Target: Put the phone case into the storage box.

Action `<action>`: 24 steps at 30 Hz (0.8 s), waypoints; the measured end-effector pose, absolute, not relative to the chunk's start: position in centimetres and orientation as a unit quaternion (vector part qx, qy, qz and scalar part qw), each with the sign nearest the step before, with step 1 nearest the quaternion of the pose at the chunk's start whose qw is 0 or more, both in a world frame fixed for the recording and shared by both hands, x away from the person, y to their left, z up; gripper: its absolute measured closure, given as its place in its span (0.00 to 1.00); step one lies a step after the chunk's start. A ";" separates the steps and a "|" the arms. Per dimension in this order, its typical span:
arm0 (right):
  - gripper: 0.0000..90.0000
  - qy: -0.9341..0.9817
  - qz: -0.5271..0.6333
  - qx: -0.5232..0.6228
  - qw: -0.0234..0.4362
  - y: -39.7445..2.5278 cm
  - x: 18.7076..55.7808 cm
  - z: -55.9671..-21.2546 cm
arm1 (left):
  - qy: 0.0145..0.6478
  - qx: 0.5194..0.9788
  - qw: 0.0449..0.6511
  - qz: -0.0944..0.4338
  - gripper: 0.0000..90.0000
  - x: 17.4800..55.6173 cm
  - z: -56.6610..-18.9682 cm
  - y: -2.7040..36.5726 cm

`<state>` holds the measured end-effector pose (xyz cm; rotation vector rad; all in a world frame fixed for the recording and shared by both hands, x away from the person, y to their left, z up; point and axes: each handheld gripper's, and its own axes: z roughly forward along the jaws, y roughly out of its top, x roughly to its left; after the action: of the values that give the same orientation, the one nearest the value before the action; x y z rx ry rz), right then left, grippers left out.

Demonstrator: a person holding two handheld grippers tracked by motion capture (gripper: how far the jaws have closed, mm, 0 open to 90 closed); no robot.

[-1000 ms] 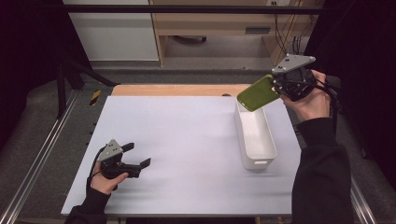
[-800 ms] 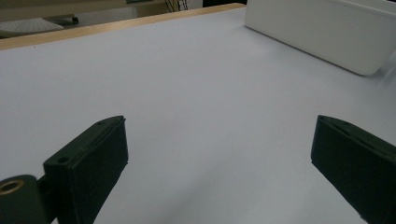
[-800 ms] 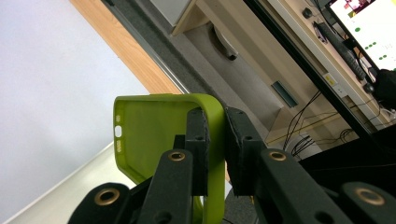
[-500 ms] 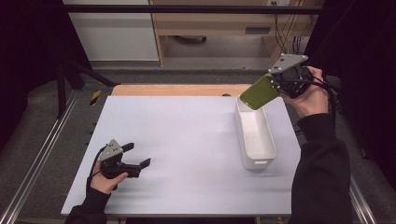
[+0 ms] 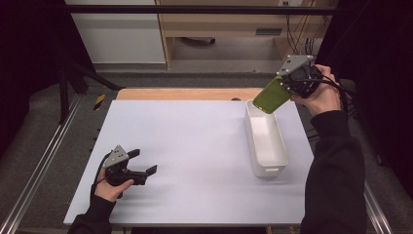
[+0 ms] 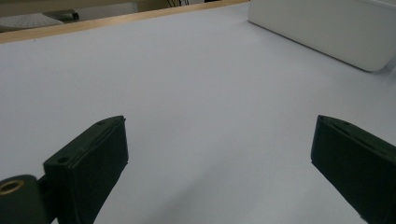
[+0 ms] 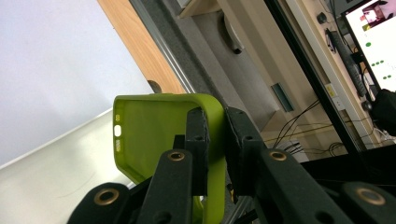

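A lime-green phone case point(image 5: 272, 95) hangs in the air over the far end of the white bin point(image 5: 265, 138), tilted down to the left. My right gripper point(image 5: 288, 86) is shut on its edge; in the right gripper view the green case point(image 7: 154, 135) sits pinched at its rim between the two jaws of my right gripper point(image 7: 215, 140). My left gripper point(image 5: 144, 165) rests on the white table top at the near left, open, with nothing between its jaws. The left gripper view looks across the bare table toward the bin point(image 6: 327, 28), with my left gripper point(image 6: 219, 154) spread wide.
The long white bin stands lengthwise at the right side of the white table point(image 5: 185, 146). A wooden strip point(image 5: 185, 93) runs along the table's far edge. Metal rails point(image 5: 39, 170) flank the table. Shelving and cables stand beyond.
My right gripper has lifted the green case slightly up and to the right, away from the bin. The left gripper has not moved.
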<state>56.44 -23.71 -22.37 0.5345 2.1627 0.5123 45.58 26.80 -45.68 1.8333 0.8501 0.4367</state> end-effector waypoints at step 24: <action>0.89 0.899 0.146 0.118 0.395 -22.2 60.3 -24.1 | 0.353 0.761 0.514 0.181 0.04 45.7 -45.8 27.0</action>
<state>60.31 -22.16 -24.05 0.2982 2.2802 0.3696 45.71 27.00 -45.77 1.8284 0.8494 0.4343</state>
